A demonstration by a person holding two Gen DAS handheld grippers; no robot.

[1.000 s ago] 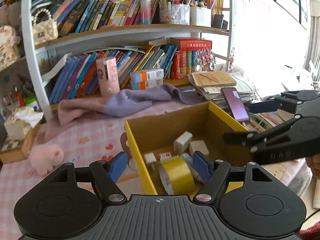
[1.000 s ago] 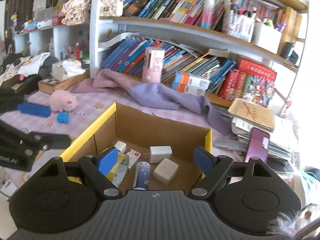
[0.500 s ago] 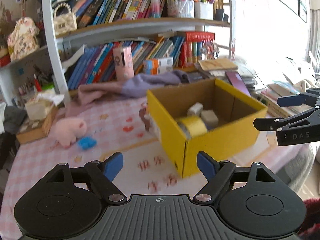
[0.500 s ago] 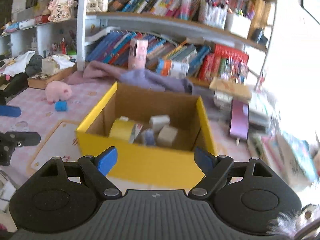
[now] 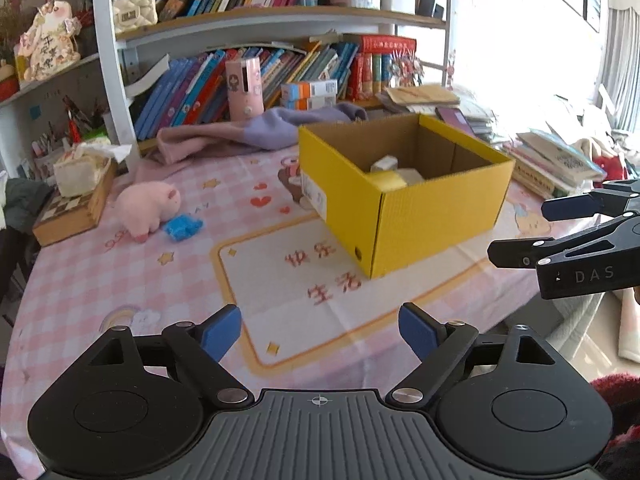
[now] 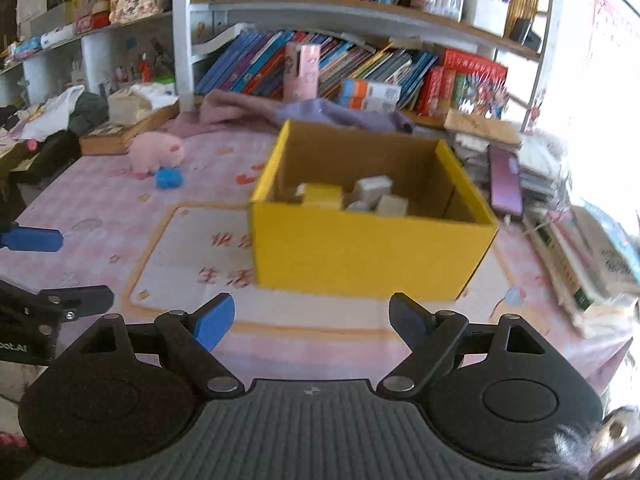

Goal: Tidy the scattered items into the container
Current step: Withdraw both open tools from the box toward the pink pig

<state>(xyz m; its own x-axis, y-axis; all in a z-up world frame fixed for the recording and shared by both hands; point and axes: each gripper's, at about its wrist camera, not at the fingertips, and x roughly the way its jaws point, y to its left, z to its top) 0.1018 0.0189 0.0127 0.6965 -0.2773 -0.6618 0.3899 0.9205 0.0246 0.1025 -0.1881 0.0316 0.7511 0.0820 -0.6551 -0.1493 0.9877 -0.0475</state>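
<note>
A yellow cardboard box (image 5: pixel 436 216) (image 6: pixel 360 256) stands on the pink checked tablecloth and holds a yellow tape roll (image 5: pixel 388 180) and several small white blocks (image 6: pixel 372 190). A pink plush pig (image 5: pixel 148 208) (image 6: pixel 156 154) and a small blue toy (image 5: pixel 182 228) (image 6: pixel 168 178) lie on the cloth to the box's left. My left gripper (image 5: pixel 320 332) hangs over the cloth in front of the box, jaws opening, nothing between them. My right gripper (image 6: pixel 312 320) is open and empty, short of the box's near wall. Each gripper shows at the edge of the other's view.
A bookshelf (image 5: pixel 280 20) full of books runs along the back, with a pink-purple cloth (image 5: pixel 256 136) and a pink tube (image 5: pixel 244 88) before it. Stacked books and a phone (image 6: pixel 506 180) crowd the right. A wooden tissue box (image 5: pixel 76 200) sits far left.
Both grippers have pulled back from above the box toward the table's near edge, so the box now looks smaller and farther. The left jaws have spread wider.
</note>
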